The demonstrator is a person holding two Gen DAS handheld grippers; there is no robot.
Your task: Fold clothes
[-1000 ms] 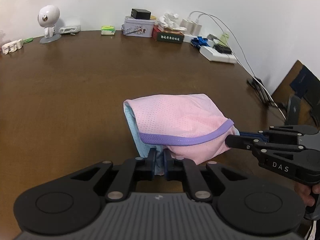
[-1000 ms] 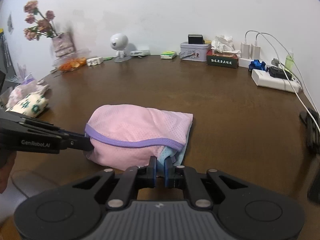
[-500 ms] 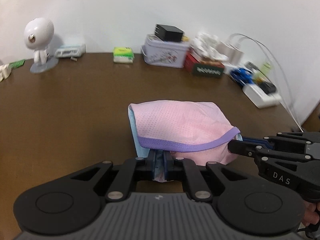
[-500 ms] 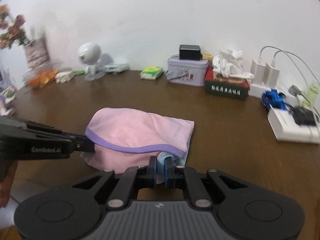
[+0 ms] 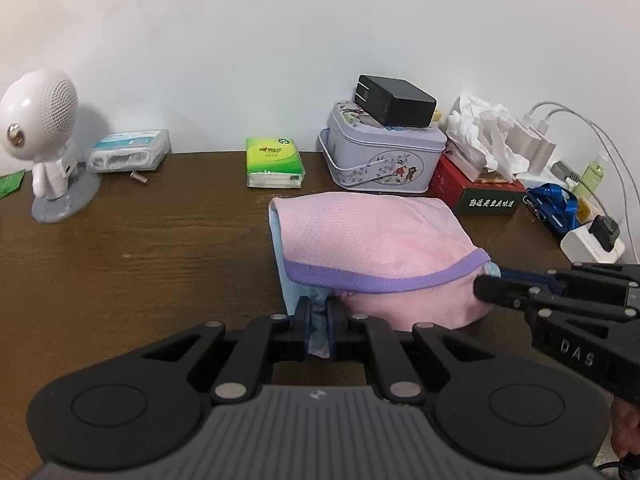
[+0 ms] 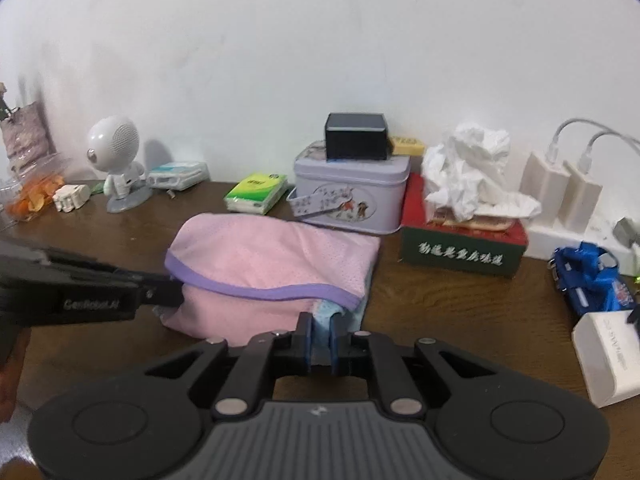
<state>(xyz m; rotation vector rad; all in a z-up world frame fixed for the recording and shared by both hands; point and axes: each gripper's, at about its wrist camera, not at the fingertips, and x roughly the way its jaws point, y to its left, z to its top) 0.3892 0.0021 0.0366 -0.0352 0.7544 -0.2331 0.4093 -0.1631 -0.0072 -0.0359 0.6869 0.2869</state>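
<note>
Black left gripper (image 5: pixel 319 322), seen from its own wrist camera, has light-blue fabric between its pads; its jaws are opening, the cloth still pinched at the near left corner. Right gripper (image 6: pixel 321 334) likewise has a blue fold between its pads at the near right corner, its jaws opening too. Each gripper enters the other's view from the side, its tips touching the garment's edge. Folded garment (image 5: pixel 376 256), pink mesh with a purple band over a blue layer, lies on the brown wooden table (image 5: pixel 132 264), its far edge just beside a lilac tin (image 5: pixel 384 160) carrying a black box (image 5: pixel 394 100). A green tissue pack (image 5: pixel 274 162) lies near the tin's left; a red-and-green tissue box (image 6: pixel 464 246) stands to its right; a white robot figure (image 5: pixel 42 140) stands well apart at far left.
</note>
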